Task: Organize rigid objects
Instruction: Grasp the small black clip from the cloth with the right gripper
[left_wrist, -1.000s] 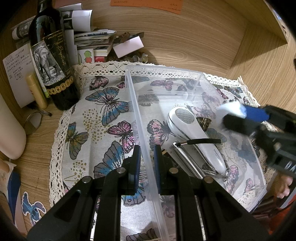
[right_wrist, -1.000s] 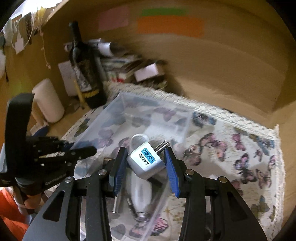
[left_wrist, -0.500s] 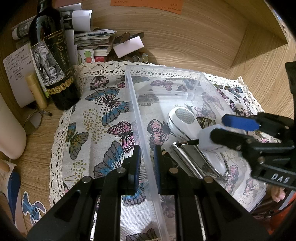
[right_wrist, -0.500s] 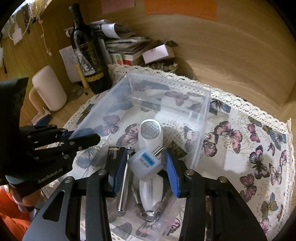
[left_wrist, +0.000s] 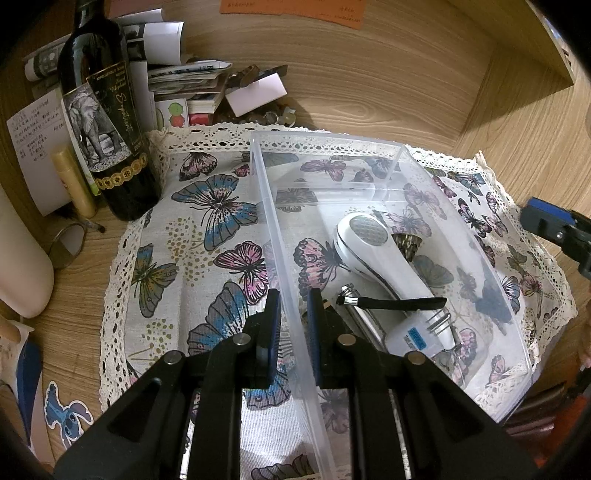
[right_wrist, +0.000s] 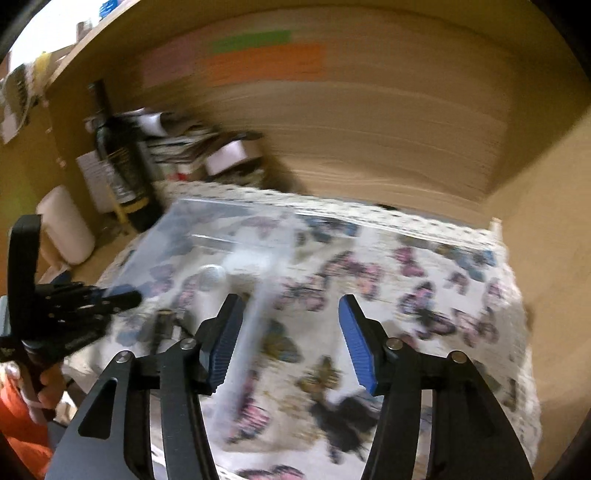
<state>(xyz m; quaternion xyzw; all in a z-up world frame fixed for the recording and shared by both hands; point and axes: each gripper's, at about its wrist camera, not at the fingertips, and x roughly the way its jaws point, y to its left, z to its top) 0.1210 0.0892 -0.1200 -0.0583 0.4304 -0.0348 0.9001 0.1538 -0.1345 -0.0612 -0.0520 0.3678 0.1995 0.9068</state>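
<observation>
A clear plastic bin (left_wrist: 391, 147) sits on the butterfly cloth (left_wrist: 207, 206). My left gripper (left_wrist: 293, 317) is shut on the bin's left wall. Inside lie a white lint shaver (left_wrist: 373, 251), a small black brush (left_wrist: 395, 302), metal tools and a white travel adapter (left_wrist: 417, 338) with a blue label. My right gripper (right_wrist: 290, 338) is open and empty, above the cloth to the right of the bin (right_wrist: 221, 236); that view is blurred. One of its blue fingertips (left_wrist: 546, 218) shows at the right edge of the left wrist view.
A dark wine bottle (left_wrist: 99, 110) stands at the cloth's back left corner, with a small yellow tube (left_wrist: 74, 181), stacked papers (left_wrist: 184, 81) and a white cylinder (left_wrist: 18, 266) nearby. Wooden walls (left_wrist: 369, 74) close the back and right.
My right gripper lowered the travel adapter into the bin, opened and let go of it, then pulled back up and to the right. My left gripper has stayed on the bin wall.
</observation>
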